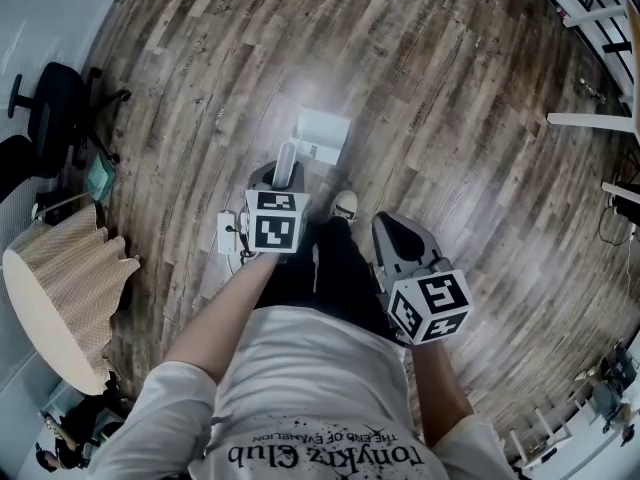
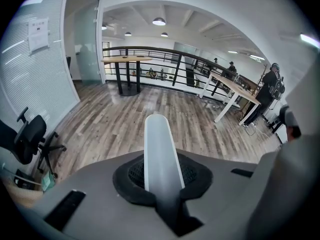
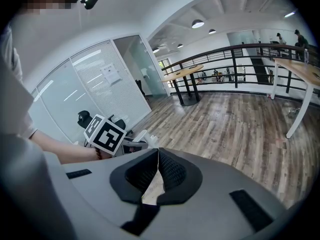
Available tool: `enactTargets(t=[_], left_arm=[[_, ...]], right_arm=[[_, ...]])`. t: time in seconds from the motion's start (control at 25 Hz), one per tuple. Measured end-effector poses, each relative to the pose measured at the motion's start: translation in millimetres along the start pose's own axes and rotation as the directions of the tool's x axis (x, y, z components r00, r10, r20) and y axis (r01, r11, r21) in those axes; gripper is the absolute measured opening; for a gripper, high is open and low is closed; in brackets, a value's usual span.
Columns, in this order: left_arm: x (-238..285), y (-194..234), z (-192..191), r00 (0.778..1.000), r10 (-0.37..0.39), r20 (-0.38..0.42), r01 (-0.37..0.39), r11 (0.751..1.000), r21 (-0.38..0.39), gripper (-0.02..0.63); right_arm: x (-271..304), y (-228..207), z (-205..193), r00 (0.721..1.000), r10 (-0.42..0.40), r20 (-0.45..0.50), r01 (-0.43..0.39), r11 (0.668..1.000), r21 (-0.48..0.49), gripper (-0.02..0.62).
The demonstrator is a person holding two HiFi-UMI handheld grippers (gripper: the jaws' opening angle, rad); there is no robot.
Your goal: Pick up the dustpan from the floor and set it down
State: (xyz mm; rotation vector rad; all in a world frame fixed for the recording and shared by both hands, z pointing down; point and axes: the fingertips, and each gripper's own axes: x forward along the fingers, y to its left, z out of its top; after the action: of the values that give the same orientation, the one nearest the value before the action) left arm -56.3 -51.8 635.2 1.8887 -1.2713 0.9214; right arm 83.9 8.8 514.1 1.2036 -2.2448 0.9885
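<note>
White printed T-shirt (image 1: 310,388) at the bottom of the head view, both arms reaching out over the wood-plank floor (image 1: 450,118). Left gripper (image 1: 284,171) is the one working: its jaws are clenched on the long rounded handle (image 2: 160,149) of the pale grey plastic dustpan (image 1: 322,133), pads pressed to both sides. The pan itself sits low, just ahead of the person's feet, and looks to be on the floor, though I can't tell if it has lifted. Right gripper (image 1: 396,230) hangs aside, jaws together on nothing. So the grasp looks made; the lift and the set-down are left.
</note>
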Motion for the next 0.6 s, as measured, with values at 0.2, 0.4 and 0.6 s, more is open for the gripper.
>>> enactTargets(t=[0.2, 0.4, 0.6], left_arm=[[-4, 1, 0, 1.000, -0.010, -0.002, 0.010, 1.000, 0.023, 0.074], [-17, 7, 0, 1.000, -0.012, -0.009, 0.013, 0.999, 0.043, 0.074], [-38, 10, 2, 1.000, -0.027, -0.014, 0.028, 0.997, 0.078, 0.074]], right_arm=[[2, 1, 4, 1.000, 0.006, 0.004, -0.006, 1.000, -0.004, 0.026], [4, 7, 13, 1.000, 0.012, 0.013, -0.012, 1.000, -0.012, 0.026], [3, 10, 23, 0.999, 0.015, 0.031, -0.014, 1.000, -0.023, 0.026]])
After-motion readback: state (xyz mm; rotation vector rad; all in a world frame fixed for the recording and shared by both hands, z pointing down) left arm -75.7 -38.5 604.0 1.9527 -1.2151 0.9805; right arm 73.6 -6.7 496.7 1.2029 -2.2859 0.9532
